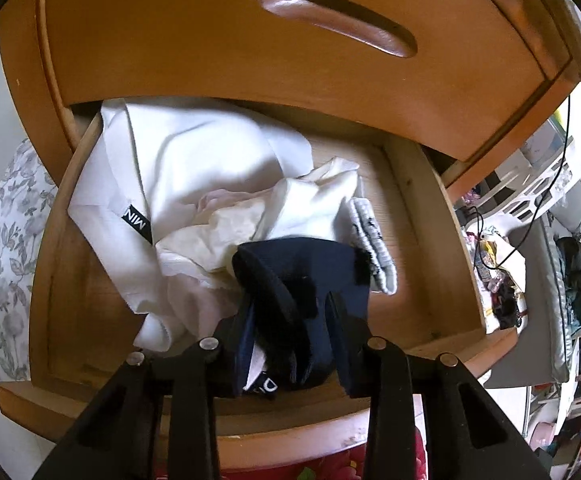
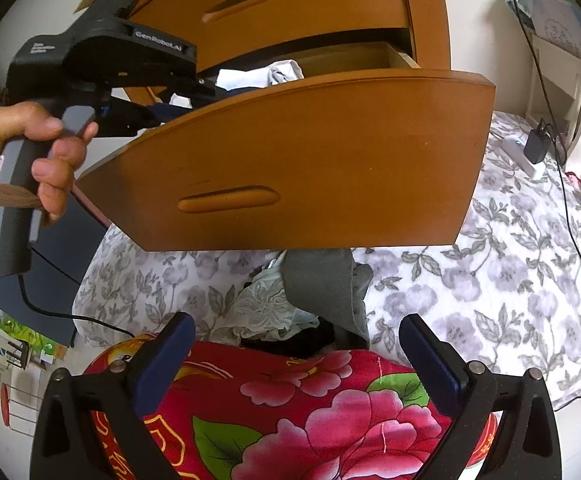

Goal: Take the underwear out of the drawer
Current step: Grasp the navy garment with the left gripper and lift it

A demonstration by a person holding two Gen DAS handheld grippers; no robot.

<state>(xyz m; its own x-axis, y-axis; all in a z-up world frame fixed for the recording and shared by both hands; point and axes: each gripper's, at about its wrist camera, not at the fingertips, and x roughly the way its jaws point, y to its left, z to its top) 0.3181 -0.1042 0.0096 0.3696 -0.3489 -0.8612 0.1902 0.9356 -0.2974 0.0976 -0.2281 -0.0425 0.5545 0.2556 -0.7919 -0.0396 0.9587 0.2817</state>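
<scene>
The left gripper (image 1: 290, 312) has its fingers clamped on a bunched navy blue fabric underwear (image 1: 302, 276), low over the front of the open wooden drawer (image 1: 422, 216) beside crumpled white garments (image 1: 210, 184). The right gripper (image 2: 296, 344) hangs with fingers spread wide and empty above a red floral quilt (image 2: 290, 408) and a grey-flowered bed sheet (image 2: 490, 280).

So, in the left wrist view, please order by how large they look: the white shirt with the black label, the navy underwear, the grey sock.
1. white shirt: largest.
2. navy underwear: smaller, though it is nearest the camera, pinched in the left gripper, so its size is flattered.
3. grey sock: smallest.
</scene>
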